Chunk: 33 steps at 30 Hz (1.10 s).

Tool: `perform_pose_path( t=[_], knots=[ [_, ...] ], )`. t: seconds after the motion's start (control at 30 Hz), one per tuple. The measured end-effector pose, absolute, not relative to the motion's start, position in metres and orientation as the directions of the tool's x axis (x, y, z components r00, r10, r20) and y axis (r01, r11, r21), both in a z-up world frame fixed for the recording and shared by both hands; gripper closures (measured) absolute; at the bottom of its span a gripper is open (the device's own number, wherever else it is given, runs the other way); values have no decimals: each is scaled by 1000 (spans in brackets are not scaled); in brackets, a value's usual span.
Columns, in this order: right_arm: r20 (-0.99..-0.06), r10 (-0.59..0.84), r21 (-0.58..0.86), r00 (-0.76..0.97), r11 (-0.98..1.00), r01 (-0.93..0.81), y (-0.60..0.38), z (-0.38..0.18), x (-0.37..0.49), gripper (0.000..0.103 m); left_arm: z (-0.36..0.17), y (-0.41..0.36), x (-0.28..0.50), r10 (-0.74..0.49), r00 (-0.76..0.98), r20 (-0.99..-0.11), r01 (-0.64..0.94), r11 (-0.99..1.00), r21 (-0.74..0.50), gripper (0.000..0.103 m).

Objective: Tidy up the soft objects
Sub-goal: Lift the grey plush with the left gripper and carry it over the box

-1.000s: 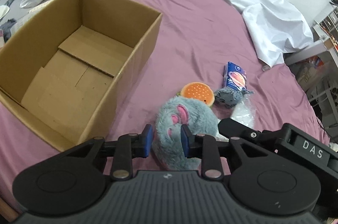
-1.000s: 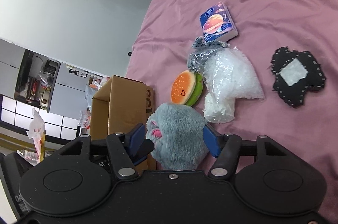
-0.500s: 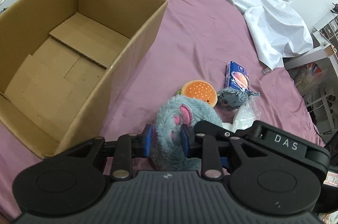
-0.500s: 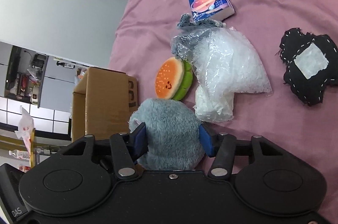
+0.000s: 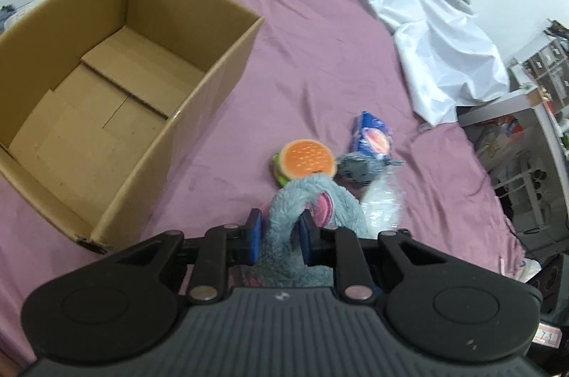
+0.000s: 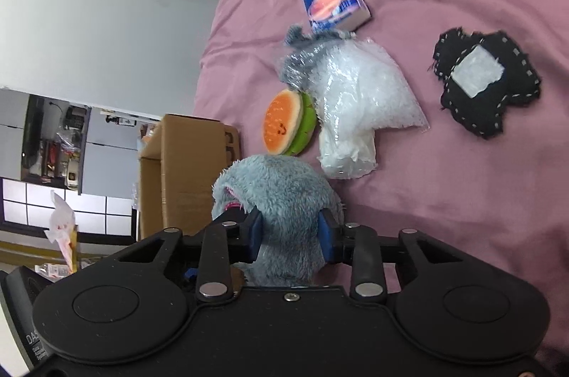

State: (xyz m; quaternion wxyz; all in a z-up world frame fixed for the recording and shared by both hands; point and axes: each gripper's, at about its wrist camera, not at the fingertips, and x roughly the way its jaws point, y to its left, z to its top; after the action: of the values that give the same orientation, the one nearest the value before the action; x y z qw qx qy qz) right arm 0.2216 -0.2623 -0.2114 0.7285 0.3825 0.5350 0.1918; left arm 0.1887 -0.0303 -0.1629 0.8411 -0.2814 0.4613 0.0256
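While both pairs of jaws bear on the same fluffy grey-blue plush toy with pink ears [image 5: 313,199], the left gripper [image 5: 279,235] has its blue pads pinched fully together on a narrow fold of the fur, and the right gripper [image 6: 290,235] has its jaws closing on the rounded bulk of the toy [image 6: 284,199], with both pads pressed into the pile. This plush sits on the mauve bed sheet [image 5: 320,57] near the middle of the bed, just beside the corner of an open brown cardboard box [image 5: 117,85] whose inside shows only its folded bottom flaps. Just beyond the plush, touching or nearly touching it, lies a small orange and green burger-shaped soft toy [image 5: 306,160], and beside that a little grey stuffed animal [image 5: 359,167] partly wrapped in a clear crinkled plastic bag of white filling [image 6: 355,107]. Next to the grey animal, farther out on the sheet, stands a blue tissue packet printed with an orange planet [image 6: 334,0]. Well apart from this cluster, in the right wrist view, a flat black fabric patch with white stitching and a pale square in its middle [image 6: 483,82] lies on the sheet. At the far edge of the bed a crumpled white sheet [image 5: 426,14] is draped over something.
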Motion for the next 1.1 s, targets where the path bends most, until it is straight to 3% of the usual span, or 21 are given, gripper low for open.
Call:
perform_pose_path(
  t=[0.5, 1.1],
  knots=[
    [-618, 641, 725, 455, 689, 15, -233, -145, 216, 72, -106, -14, 176, -270, 632, -727, -191, 855, -483, 83],
    [-596, 650, 692, 471, 714, -109, -157, -97, 233, 72, -65, 56, 164, -214, 730, -649, -201, 841, -503, 82]
  ],
)
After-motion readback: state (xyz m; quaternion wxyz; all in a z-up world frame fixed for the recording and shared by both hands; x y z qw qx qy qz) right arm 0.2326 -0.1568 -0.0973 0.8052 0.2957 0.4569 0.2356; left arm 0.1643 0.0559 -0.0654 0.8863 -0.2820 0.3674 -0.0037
